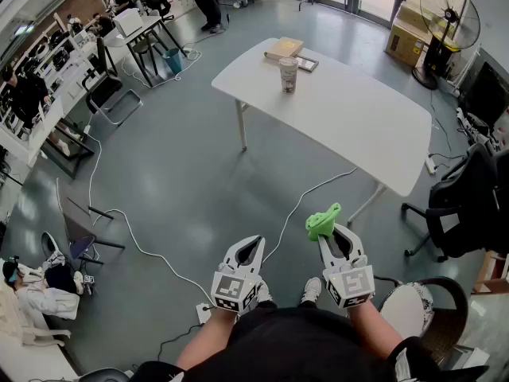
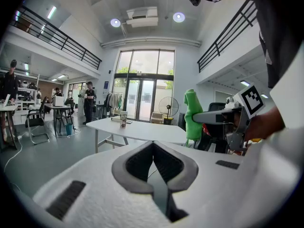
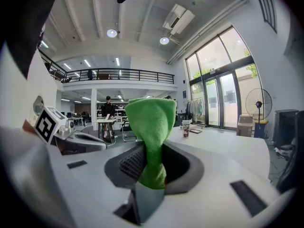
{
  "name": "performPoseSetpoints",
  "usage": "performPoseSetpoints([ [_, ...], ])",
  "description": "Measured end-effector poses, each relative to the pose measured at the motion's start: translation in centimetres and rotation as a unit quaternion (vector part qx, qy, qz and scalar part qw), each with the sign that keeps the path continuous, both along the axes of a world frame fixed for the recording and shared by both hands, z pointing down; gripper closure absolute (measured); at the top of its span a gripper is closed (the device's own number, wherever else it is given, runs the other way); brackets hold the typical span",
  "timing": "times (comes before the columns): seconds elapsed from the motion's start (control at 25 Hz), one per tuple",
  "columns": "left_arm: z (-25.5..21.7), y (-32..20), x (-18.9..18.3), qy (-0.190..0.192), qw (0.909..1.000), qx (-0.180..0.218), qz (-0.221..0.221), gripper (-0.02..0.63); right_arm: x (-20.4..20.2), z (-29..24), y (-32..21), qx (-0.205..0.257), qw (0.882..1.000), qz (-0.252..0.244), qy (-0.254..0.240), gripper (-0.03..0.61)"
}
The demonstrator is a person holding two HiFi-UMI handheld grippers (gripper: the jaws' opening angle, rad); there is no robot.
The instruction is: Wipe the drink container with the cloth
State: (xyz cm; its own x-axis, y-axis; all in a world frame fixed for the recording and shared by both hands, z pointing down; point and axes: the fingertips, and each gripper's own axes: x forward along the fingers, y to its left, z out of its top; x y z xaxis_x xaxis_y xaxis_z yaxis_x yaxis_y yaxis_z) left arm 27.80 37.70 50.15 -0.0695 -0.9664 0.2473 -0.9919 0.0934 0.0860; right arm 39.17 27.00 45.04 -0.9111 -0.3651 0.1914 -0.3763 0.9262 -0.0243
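The drink container, a paper cup [image 1: 288, 74], stands on the far side of a white table [image 1: 358, 126], well ahead of both grippers. It shows small in the left gripper view [image 2: 123, 119] and in the right gripper view [image 3: 185, 128]. My right gripper [image 1: 332, 229] is shut on a green cloth [image 1: 323, 222], which sticks up from between its jaws [image 3: 149, 127]. To its left, my left gripper [image 1: 253, 241] is held at the same height, its jaws closed together with nothing between them [image 2: 153, 144]. Both hang over the grey floor, close to my body.
A book [image 1: 284, 48] and a small flat item [image 1: 307, 64] lie beside the cup. A black office chair [image 1: 465, 205] stands right of the table, with a fan [image 1: 449, 14] and cardboard boxes [image 1: 407, 37] behind. White cables [image 1: 119, 213] cross the floor; desks, chairs and people are at the left.
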Motion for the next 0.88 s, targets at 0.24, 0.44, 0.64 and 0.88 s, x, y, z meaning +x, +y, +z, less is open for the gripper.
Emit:
performPoseSetpoints([
  [0.24,0.0,0.4,-0.3,0.000,1.0000,0.003,-0.001,0.604,-0.6,0.2,0.1,0.009,1.000,-0.001,0.008,0.485],
  [0.44,-0.3,1.4,-1.9,0.002,1.0000,0.008,-0.002,0.604,-2.4,-0.1,1.4,0.018,1.000,-0.011,0.010,0.485],
  [0.64,-0.5,3.2,-3.5,0.004,0.9999,0.012,-0.005,0.604,-4.3,-0.2,2.6,-0.030,0.999,-0.010,-0.016,0.479],
  [0.88,-0.6,5.6,-7.1,0.003,0.9998,0.018,-0.002,0.604,-7.5,-1.1,4.4,-0.018,0.999,-0.003,-0.029,0.479],
])
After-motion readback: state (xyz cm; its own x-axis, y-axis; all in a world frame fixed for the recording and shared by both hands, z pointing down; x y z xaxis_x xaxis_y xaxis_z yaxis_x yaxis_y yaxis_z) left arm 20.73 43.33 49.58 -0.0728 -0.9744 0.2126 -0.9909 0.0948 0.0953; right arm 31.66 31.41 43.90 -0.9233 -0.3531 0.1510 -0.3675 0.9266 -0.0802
